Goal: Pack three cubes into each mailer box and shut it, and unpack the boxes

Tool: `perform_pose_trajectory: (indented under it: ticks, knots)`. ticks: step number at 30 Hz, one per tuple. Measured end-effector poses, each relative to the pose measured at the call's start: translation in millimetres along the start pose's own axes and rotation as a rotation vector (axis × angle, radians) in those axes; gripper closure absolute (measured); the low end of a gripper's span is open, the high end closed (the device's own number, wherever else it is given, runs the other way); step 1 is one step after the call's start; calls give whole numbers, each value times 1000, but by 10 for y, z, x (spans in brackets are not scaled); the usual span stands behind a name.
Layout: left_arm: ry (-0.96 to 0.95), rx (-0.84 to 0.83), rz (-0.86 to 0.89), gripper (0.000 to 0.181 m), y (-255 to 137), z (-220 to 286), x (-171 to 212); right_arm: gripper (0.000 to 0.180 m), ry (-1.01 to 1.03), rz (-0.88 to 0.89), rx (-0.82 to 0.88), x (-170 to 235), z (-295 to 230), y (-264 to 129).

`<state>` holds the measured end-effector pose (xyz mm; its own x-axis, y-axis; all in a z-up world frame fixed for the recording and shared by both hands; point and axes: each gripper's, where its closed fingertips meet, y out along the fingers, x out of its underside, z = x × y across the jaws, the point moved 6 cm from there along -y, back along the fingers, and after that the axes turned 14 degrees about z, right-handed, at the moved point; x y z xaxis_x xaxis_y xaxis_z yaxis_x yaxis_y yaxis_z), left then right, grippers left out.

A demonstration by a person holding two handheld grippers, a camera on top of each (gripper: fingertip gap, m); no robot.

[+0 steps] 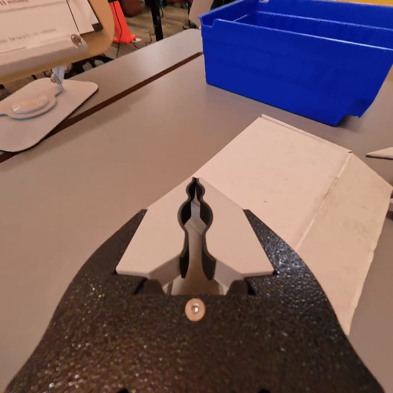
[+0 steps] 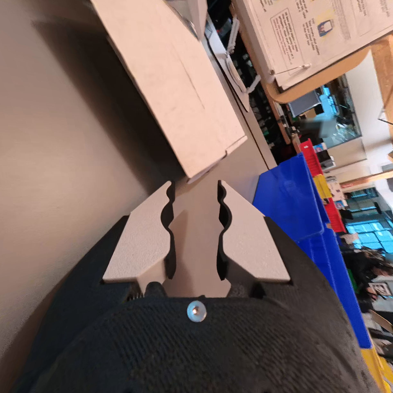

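Grey plastic fingers with black wavy pads are seen pressed together on the left gripper (image 1: 196, 180), with nothing visibly held; whether the tips touch the white cardboard mailer box (image 1: 276, 191) beneath them cannot be told. That box, lid down, fills the centre right of the left wrist view on the grey worktop (image 1: 106, 191). On the right gripper (image 2: 196, 184) the fingers are held apart and empty, just short of the near corner of the white mailer box (image 2: 174, 85), which is seen tilted at upper centre of that view.

A shutting or opening step is judged to be in hand. It would be done well if the left fingers were kept pressing the lid flat while the right fingers were guided to the front flap at that corner, so that the box is not pushed across the worktop.

No cubes can be seen in either view. The inside of the blue plastic bin (image 1: 297, 53), upper right, is largely hidden. A white stand (image 1: 42, 102) is cut off at upper left, and both views are blurred at the edges.
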<state>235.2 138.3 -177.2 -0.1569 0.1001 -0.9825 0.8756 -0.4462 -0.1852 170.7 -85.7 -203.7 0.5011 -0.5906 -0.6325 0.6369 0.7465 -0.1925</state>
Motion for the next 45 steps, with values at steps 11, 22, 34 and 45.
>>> perform_pose_trajectory:
  ticks: [11, 22, 34, 45]
  knots:
    - [5, -47, 29, 181, -1, 22, 19, 166, -49, -47, 3, 39, -41, 181]
    - [51, -121, -20, 181, -3, 59, -2, 168, 319, 4, -170, 24, 58, 157]
    - [86, -153, -17, 181, 3, 66, 1, 128, 460, 105, -349, 84, 191, 91]
    - [69, -188, 78, 165, -370, 154, -81, 129, 675, 180, -97, 56, 610, 70]
